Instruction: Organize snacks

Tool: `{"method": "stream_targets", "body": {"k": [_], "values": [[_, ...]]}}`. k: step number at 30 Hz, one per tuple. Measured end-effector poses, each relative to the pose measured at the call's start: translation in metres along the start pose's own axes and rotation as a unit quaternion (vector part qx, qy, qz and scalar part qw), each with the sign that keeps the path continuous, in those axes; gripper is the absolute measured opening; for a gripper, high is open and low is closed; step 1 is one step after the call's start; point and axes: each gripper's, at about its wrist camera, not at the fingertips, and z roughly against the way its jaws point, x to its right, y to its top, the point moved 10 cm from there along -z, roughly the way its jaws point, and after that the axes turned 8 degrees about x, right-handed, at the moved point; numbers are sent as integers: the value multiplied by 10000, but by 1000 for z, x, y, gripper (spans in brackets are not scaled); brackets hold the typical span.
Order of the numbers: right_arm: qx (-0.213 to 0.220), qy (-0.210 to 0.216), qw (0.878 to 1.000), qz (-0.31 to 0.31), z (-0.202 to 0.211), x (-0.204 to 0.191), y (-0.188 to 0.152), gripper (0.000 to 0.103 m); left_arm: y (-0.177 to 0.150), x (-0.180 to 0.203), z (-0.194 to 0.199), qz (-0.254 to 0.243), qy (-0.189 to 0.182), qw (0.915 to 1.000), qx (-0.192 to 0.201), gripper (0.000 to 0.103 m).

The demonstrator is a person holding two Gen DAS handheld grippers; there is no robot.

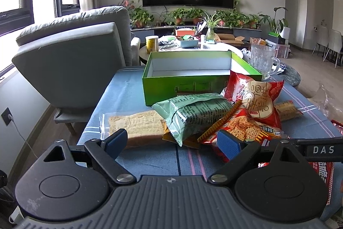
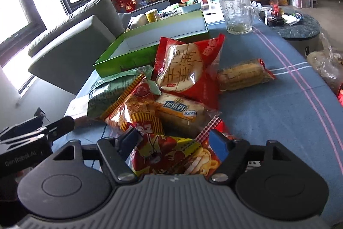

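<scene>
Worktop (image 1: 150, 156): covered by a blue striped cloth; both views show it carrying the box and the snack pile.
Green box (image 1: 163, 87): open and empty, standing behind the pile; the left wrist view looks into its white inside, the right wrist view sees it more from the side.
Glass mug (image 2: 236, 14): upright beside the box's far corner, plain in the right wrist view, half hidden by the box in the left.
Snack pile: red cracker bag (image 2: 188, 65) leaning on top, green packet (image 1: 193, 115) and orange noodle bag (image 2: 133, 111) overlapping below it.
Bread pack (image 1: 135, 123): clear wrap, flat at the pile's left edge, shown well only by the left wrist view.
Corn pack (image 2: 242, 76): lying apart to the right, clearest in the right wrist view.
Right gripper (image 2: 175, 144): closed on a red-and-yellow snack bag (image 2: 171, 156), pads pressing its sides.
Left gripper (image 1: 172, 143): jaws spread, nothing between them, near the pile's front.
</scene>
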Motion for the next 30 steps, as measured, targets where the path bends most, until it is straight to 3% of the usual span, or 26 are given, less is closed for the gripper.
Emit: {"method": "stream_targets", "body": {"k": [14,21,26,29,30], "values": [[-88,49,9992,392,-17,9,-5,80,-4,21,-23,-149,-328,9993,-108,90],[-67,-27,9981,604,-16,9,-4,80,7,36,-40,-230,-702,9973,25,90],[-65,-48,9980,621,-16,9,-4,80,-6,49,-52,-121,-1091,9937,-246,90],[-45,-30,9981,606,-16,8,-4,80,-10,48,-52,20,-1213,9923,-253,79],[-42,-14,9982,595,-16,8,-4,80,-10,48,-50,86,-1293,9912,-260,65]]}}
